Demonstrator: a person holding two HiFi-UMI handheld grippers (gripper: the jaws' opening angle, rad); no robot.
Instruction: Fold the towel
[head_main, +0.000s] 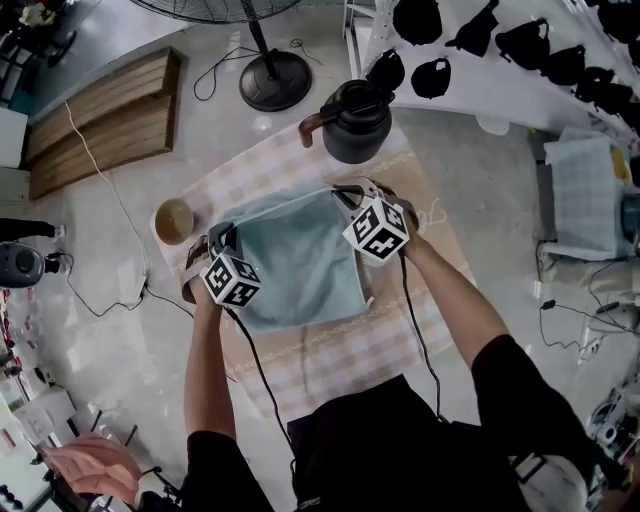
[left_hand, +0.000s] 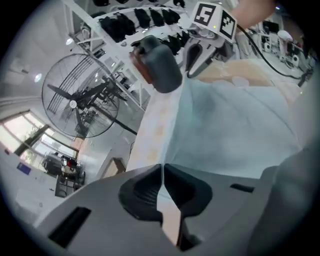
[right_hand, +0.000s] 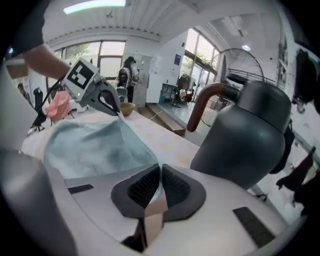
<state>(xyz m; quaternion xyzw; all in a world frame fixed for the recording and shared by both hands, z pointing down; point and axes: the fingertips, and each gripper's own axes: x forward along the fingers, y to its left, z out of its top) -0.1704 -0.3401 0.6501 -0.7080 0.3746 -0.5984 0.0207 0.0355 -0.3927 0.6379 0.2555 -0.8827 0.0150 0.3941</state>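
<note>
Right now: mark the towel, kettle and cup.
towel (head_main: 295, 265), head view, middle of the cloth
kettle (head_main: 357, 128), head view, top of its body
cup (head_main: 174, 221), head view, its inside

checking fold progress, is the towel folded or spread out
Spread: the towel lies open, its far corners pinched by the left gripper and right gripper.

A pale grey floor (head_main: 100, 330) holds wooden planks (head_main: 100, 115) at upper left, a standing fan (head_main: 275, 80) at top centre and a white rack (head_main: 520, 95) of black items at upper right, while the right gripper view shows tall windows (right_hand: 107, 55) and a ceiling strip light (right_hand: 95, 6).
</note>
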